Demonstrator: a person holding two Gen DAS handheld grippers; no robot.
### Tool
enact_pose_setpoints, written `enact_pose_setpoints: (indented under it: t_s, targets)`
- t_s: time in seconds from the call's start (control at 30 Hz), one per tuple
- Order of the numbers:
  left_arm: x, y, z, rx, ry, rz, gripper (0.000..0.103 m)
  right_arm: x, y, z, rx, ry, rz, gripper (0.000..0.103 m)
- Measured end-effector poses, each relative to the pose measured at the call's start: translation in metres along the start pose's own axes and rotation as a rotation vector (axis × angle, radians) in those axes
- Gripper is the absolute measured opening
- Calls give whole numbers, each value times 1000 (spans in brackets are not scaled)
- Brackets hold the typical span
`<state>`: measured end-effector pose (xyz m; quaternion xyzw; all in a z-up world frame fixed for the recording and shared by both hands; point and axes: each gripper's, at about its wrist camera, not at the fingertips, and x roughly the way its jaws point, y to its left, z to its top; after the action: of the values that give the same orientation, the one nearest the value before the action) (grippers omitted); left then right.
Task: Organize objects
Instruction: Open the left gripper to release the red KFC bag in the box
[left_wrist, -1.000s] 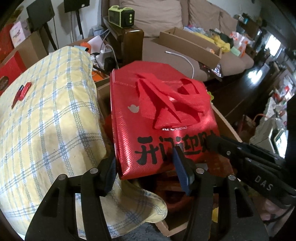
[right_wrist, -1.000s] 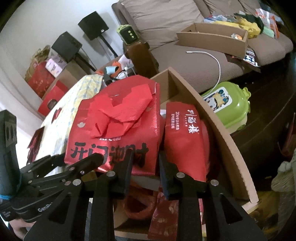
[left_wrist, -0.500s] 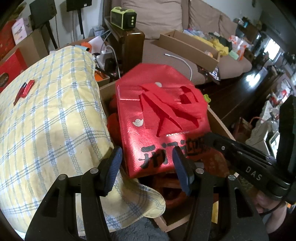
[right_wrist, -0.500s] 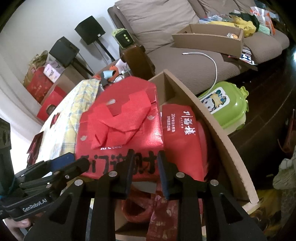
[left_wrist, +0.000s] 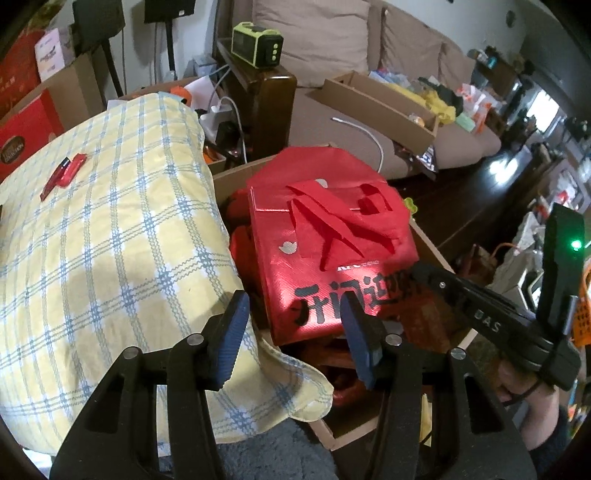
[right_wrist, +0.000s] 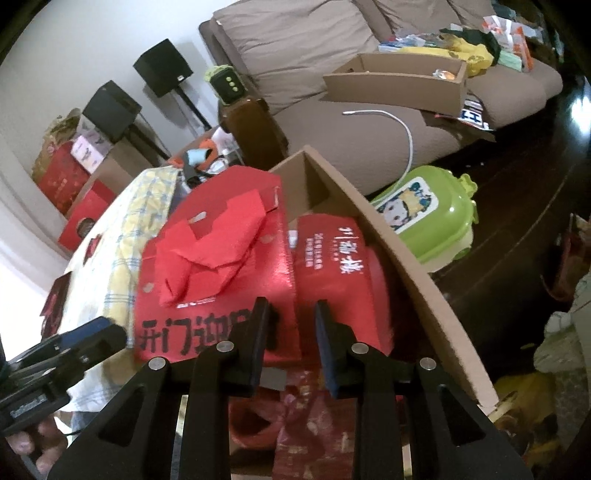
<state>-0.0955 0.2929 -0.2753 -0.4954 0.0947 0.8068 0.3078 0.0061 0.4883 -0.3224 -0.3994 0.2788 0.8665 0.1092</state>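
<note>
**Red bag going into the box**

A big red bag (left_wrist: 328, 258) with black writing sits on top of the other red things in the cardboard box (right_wrist: 417, 266). It is tipped up, with its folded handles on top, and not yet down flat. The box stands next to a yellow checked pillow (left_wrist: 103, 240). Another red pack (right_wrist: 340, 266) lies just beside the bag, against the box wall.

This looks like the step of settling the bag into the box. Next, I think the bag needs a push or a tug so it lies neat and does not slide off the pile.

The left gripper (left_wrist: 295, 336) has its jaws partly open and they are closing a little. The near edge of the bag is between them, but the blue pads do not press on it, so it grips nothing.

The right gripper (right_wrist: 291, 339) has its jaws close together, with a small gap. They sit at the bag's lower corner. I cannot tell if they pinch the edge or only rest near it.
</note>
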Motion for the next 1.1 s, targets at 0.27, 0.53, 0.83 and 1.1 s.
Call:
enact_pose_setpoints:
  t_s: [0.27, 0.53, 0.83, 1.1]
  targets:
    - [-8, -8, 0, 18, -28, 19, 48, -10, -8, 2, 23, -62, -62, 27]
    - [-10, -12, -3, 31, -35, 30, 48, -14, -15, 5, 62, -82, -47, 31]
    - [-19, -8, -1, 20, -55, 24, 48, -22, -13, 5, 63, -119, -33, 44]
    - [-31, 5, 1, -1, -85, 28, 48, -23, -9, 7, 45, -125, -26, 44]
